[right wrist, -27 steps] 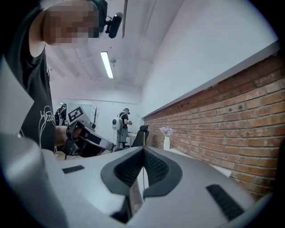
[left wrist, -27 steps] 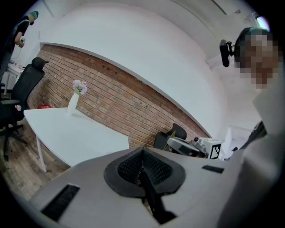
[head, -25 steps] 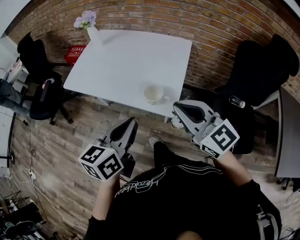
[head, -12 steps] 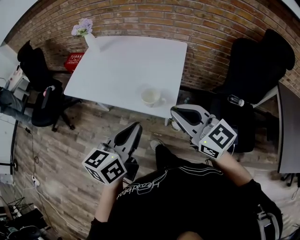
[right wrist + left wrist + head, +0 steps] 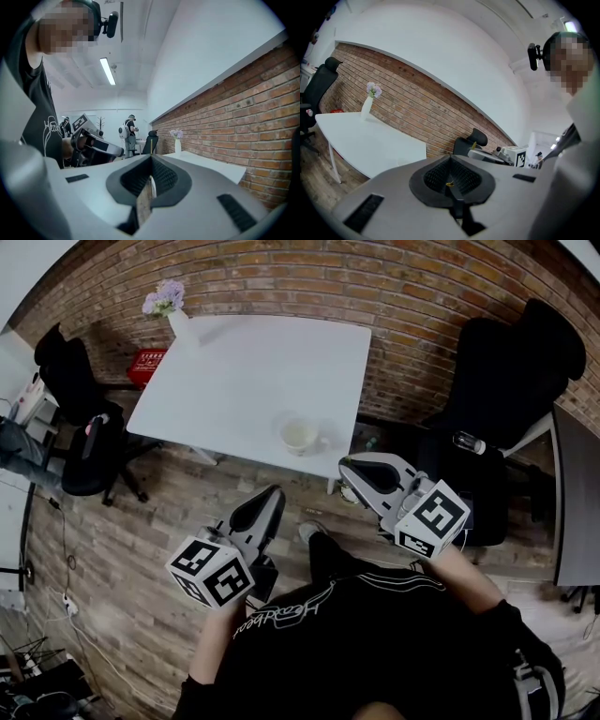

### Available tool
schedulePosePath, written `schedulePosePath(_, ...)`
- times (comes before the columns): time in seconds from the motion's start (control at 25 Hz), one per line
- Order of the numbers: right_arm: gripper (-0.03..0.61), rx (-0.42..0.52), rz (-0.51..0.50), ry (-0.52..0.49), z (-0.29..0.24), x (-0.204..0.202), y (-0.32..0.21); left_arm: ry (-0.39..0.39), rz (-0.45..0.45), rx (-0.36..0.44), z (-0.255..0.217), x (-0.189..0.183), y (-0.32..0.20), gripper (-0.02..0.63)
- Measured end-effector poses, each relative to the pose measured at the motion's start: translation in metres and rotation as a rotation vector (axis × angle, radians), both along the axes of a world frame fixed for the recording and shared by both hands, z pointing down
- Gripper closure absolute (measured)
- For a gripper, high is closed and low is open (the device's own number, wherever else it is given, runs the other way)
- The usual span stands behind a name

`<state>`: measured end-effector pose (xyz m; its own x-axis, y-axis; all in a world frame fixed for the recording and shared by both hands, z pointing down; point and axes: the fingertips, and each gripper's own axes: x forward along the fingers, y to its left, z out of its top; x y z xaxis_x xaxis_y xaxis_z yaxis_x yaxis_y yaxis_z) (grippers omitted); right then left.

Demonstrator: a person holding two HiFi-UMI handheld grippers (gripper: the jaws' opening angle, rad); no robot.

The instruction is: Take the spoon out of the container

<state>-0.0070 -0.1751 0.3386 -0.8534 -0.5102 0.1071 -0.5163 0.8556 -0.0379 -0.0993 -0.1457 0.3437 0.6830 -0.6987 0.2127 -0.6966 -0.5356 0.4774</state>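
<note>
A white cup [image 5: 301, 435] stands near the front edge of the white table [image 5: 244, 371]. I cannot make out a spoon in it. Both grippers are held over the wooden floor, short of the table and apart from the cup. My left gripper [image 5: 270, 494] [image 5: 450, 156] points toward the table with its jaws closed together and nothing between them. To the cup's lower right, my right gripper [image 5: 348, 468] [image 5: 151, 156] is also shut and empty. The left gripper view shows the table [image 5: 370, 140] but not the cup.
A white vase with purple flowers [image 5: 172, 307] [image 5: 368, 104] stands at the table's far left corner. Black office chairs [image 5: 80, 418] [image 5: 506, 381] flank the table, and a red crate [image 5: 148, 348] sits by the brick wall [image 5: 422, 296]. Other people stand in the distance [image 5: 130, 133].
My left gripper has shifted slightly to the right, toward the table. The right gripper has stayed about where it was, and both remain shut.
</note>
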Motion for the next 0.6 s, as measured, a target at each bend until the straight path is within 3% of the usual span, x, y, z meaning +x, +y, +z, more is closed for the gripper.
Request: schedulePosePath(0.6, 0.583, -0.014, 0.005, -0.001, 0.001, 0.002, -0.014, 0.003, -0.006, -0.011, 0.002, -0.002, -0.014, 0.609)
